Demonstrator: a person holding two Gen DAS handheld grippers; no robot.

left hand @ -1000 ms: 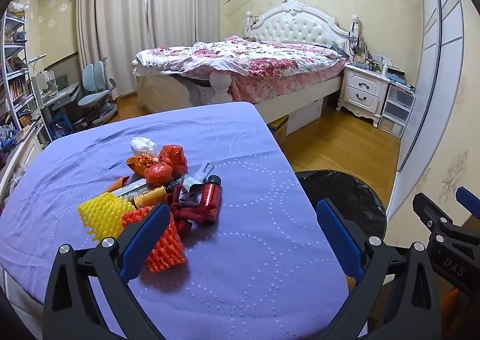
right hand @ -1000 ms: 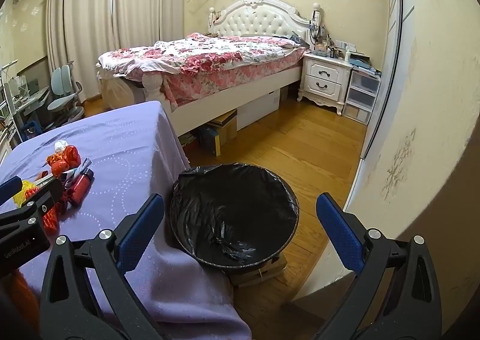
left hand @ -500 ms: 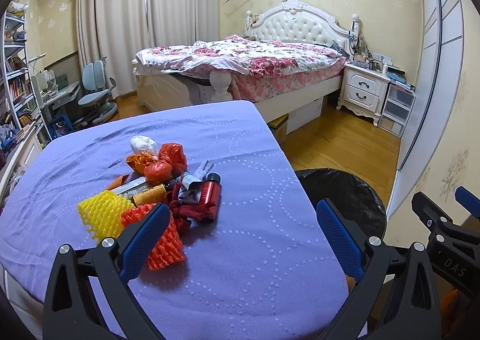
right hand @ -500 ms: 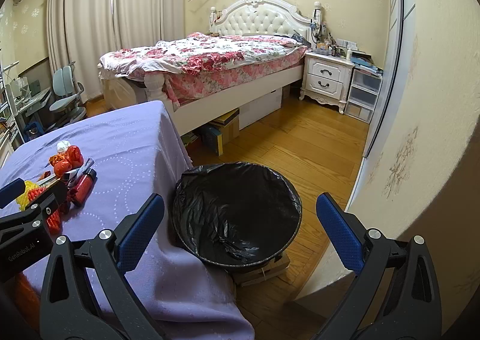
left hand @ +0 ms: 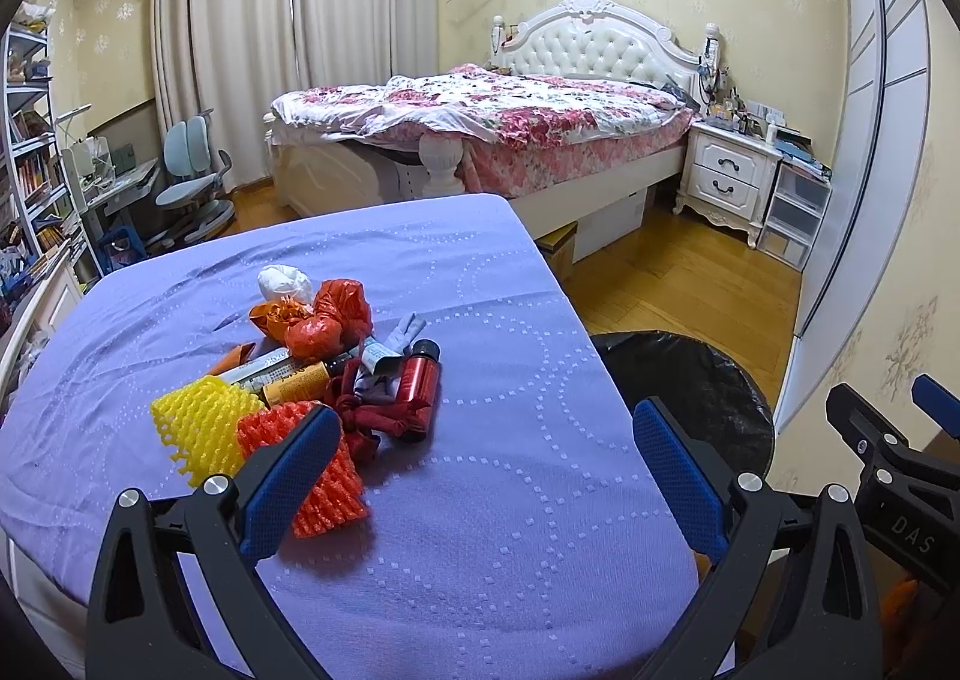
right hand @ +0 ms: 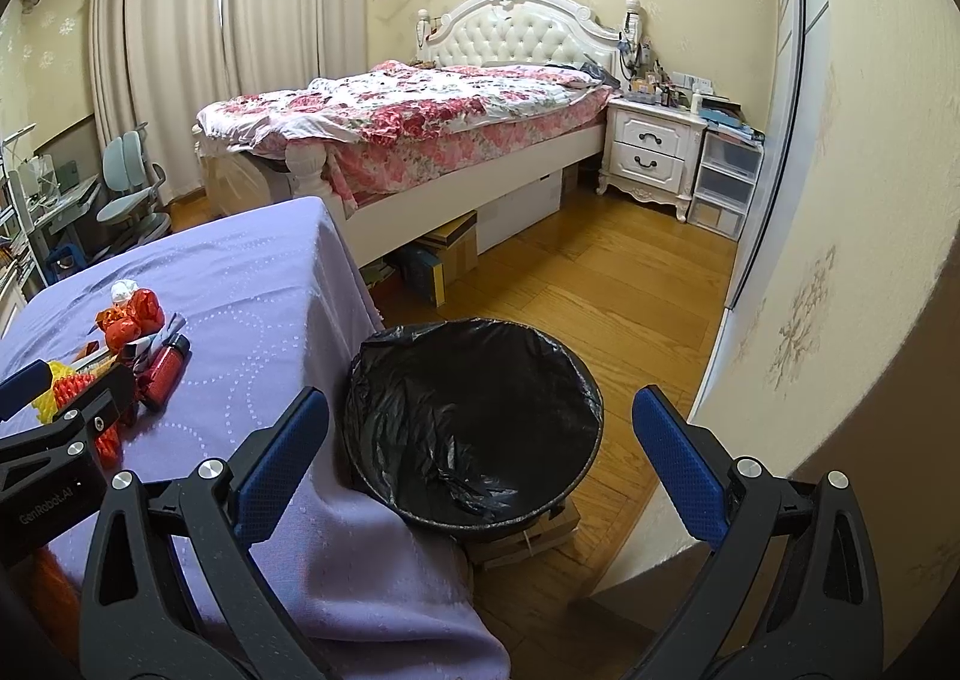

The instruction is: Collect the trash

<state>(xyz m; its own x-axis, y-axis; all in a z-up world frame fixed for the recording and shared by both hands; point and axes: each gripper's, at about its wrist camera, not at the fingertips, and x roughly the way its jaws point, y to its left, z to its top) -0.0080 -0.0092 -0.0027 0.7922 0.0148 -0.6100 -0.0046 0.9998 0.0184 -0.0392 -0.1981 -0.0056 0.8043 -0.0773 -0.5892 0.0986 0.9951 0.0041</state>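
Note:
A heap of trash lies on the purple-clothed table (left hand: 480, 500): a yellow foam net (left hand: 198, 428), an orange foam net (left hand: 324, 494), a red bottle (left hand: 420, 380), orange-red plastic bags (left hand: 327, 320) and a white paper wad (left hand: 282, 281). My left gripper (left hand: 486, 470) hovers open above the table's near edge, just right of the heap, holding nothing. The black-lined trash bin (right hand: 474, 422) stands on the floor beside the table's right edge. My right gripper (right hand: 480, 452) hangs open over the bin, empty. The heap (right hand: 138, 344) also shows at the left of the right wrist view.
A bed (left hand: 510, 122) with a floral cover stands behind the table, with a white nightstand (left hand: 729, 179) and plastic drawers (left hand: 792, 218) to its right. A desk chair (left hand: 192, 182) and shelves (left hand: 30, 170) are at the left. A wall (right hand: 840, 200) runs close along the right.
Both views have shifted slightly; the bin sits a little further right in the right wrist view. Both grippers stay open and the heap has not moved.

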